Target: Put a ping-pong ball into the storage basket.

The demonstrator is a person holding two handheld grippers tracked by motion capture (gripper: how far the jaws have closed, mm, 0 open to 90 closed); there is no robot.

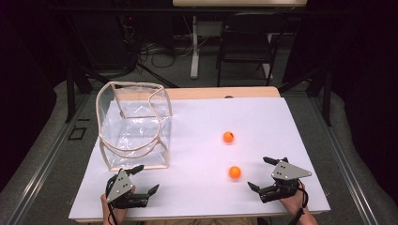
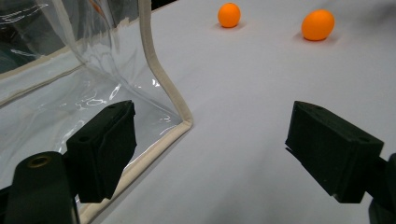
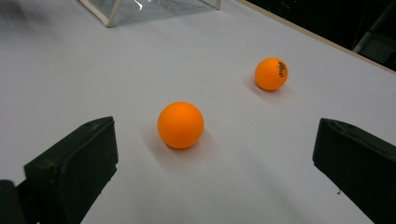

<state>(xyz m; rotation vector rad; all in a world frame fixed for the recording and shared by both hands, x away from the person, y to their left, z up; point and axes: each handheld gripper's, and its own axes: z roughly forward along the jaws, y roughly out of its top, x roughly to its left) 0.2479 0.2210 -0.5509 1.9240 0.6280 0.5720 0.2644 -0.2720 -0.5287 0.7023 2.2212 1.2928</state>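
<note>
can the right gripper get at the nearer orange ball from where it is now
Probably yes. The right gripper is open, and the nearer orange ball lies on bare table just ahead of its jaws, nothing between them. The second ball sits farther off.

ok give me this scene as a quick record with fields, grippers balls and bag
surface: white table top
near ball: orange ball, on the table just ahead of the right gripper's open jaws, untouched
far ball: orange ball with dark print, farther back, apart from the near one
bag: clear plastic bag with beige trim, standing open at the left, nothing seen inside
left gripper: open, one jaw beside the bag's near corner, holding nothing
right gripper: open, aimed at the near ball
</note>
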